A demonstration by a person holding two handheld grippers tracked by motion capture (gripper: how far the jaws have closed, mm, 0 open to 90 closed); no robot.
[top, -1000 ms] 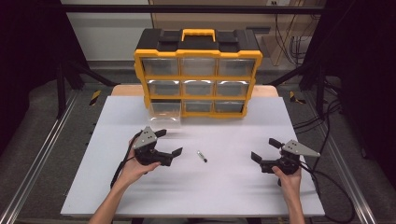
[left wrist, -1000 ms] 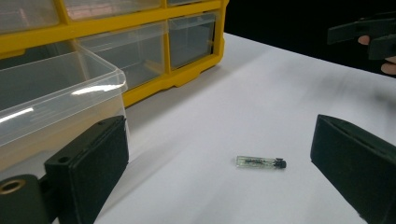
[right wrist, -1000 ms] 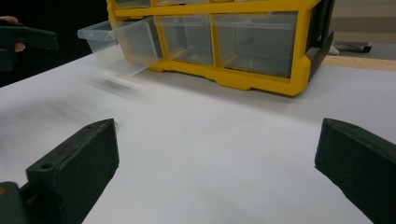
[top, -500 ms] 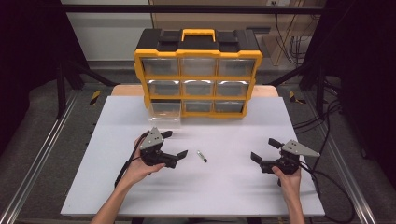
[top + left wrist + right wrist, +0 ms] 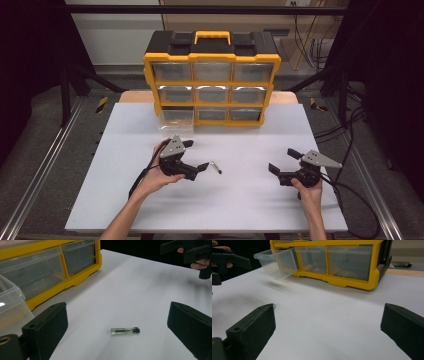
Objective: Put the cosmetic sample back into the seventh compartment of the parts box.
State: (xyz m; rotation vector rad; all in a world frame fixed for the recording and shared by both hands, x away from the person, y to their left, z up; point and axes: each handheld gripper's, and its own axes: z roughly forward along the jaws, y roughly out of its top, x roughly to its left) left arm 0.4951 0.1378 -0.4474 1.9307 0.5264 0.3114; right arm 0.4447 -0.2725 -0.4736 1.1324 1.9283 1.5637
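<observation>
A small clear vial with a black cap (image 5: pixel 216 167) (image 5: pixel 124 331) lies flat on the white table (image 5: pixel 240 205). My left gripper (image 5: pixel 196 155) (image 5: pixel 117 315) is open just left of it, and in the left gripper view the vial lies between and slightly ahead of the two black jaws, touching neither. Farther right, my right gripper (image 5: pixel 283 161) (image 5: pixel 329 315) is open with nothing between its jaws, low over the table. The yellow organizer (image 5: pixel 212 75) (image 5: pixel 342 262) stands at the back, its bottom-left clear drawer (image 5: pixel 176 117) (image 5: pixel 277 261) pulled out.
The organizer's other clear drawers are pushed in. Metal rails run along both table sides (image 5: pixel 40 170). A cable (image 5: pixel 350 200) trails from the right gripper across the table's right edge. Bare white surface lies between the two grippers and in front of them.
My left gripper has moved right toward the vial, which now lies just off its jaw tips. The right gripper and the vial have stayed put.
</observation>
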